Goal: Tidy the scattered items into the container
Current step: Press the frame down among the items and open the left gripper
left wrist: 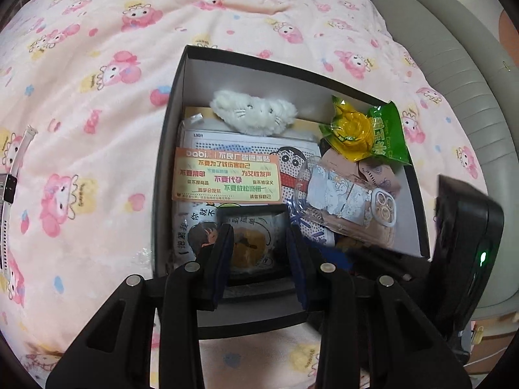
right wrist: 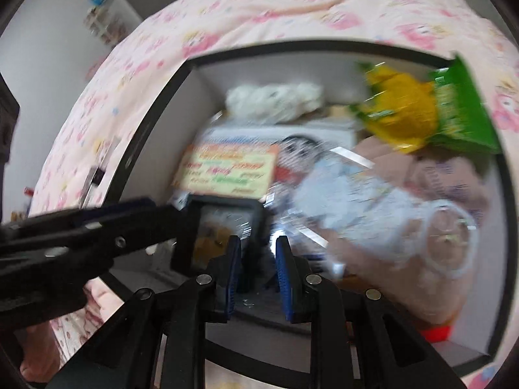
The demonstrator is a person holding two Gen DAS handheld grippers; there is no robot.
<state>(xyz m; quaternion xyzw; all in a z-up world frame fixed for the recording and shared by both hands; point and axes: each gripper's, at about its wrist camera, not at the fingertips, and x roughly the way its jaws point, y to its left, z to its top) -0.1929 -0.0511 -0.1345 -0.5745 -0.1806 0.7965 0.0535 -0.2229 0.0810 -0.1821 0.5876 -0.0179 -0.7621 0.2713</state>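
Note:
A black box (left wrist: 168,149) with a pale inside sits on the pink bedspread and holds several items: a white plush (left wrist: 254,111), a green and yellow corn snack pack (left wrist: 366,129), an orange sticker card (left wrist: 227,175) and a clear phone case (left wrist: 340,194). My left gripper (left wrist: 259,246) is shut on a black-framed picture tile (left wrist: 251,243) just over the box's near end. In the blurred right wrist view, my right gripper (right wrist: 258,265) is open and empty over the box (right wrist: 149,123), beside the tile (right wrist: 220,230) and the left gripper (right wrist: 97,230).
A white strap-like object (left wrist: 13,178) lies on the pink cartoon bedspread (left wrist: 97,81) to the left of the box. A grey padded bed frame (left wrist: 454,74) runs along the right. The other gripper's black body (left wrist: 467,246) is at the box's right corner.

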